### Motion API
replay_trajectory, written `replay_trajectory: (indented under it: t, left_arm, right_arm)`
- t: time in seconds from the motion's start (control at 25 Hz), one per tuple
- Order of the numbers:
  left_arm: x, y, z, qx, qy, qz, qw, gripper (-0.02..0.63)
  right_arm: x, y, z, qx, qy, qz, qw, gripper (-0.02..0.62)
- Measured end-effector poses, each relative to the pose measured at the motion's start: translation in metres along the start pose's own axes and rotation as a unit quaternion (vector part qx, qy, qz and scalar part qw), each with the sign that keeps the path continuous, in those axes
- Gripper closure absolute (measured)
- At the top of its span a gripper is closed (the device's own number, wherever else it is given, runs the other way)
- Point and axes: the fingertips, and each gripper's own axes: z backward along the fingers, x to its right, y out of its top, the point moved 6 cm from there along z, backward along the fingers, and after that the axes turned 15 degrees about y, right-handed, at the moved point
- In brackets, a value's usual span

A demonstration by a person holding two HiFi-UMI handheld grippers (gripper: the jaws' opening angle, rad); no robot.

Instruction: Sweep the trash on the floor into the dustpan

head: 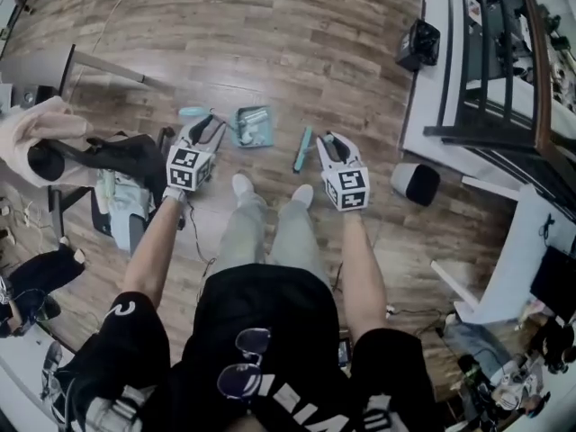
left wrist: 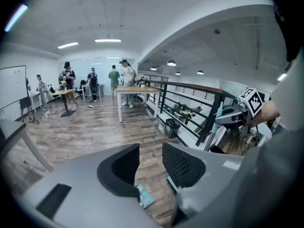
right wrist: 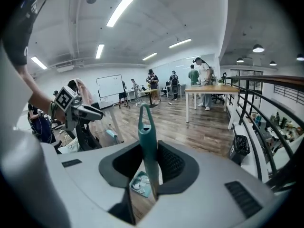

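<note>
A teal dustpan (head: 253,126) lies on the wood floor ahead of my feet, with pale scraps of trash (head: 256,135) in it. My left gripper (head: 214,124) hovers just left of the pan. In the left gripper view its jaws (left wrist: 149,152) stand open with only floor and a corner of the dustpan (left wrist: 145,196) showing between them. A pale teal piece (head: 192,112) lies beyond its tips; I cannot tell what it is. My right gripper (head: 322,139) is shut on a teal brush (head: 302,149). The brush handle (right wrist: 146,127) stands upright between the pads, above the dustpan (right wrist: 141,183).
A black office chair (head: 117,158) draped with clothes stands at the left. A dark cylinder (head: 416,184), white desk legs and a black railing (head: 490,70) line the right side, and a black bin (head: 418,43) sits beyond them. My white shoes (head: 243,185) are just behind the pan.
</note>
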Motion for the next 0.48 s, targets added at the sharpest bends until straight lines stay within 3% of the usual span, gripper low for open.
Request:
replay_trajectory:
  t: [0.48]
  left_arm:
    - [0.07,0.068,0.094,0.05,0.027,0.053,0.997,0.606]
  right_arm:
    - [0.016,0.047,0.103,0.023,0.002,0.038,0.999,0.508]
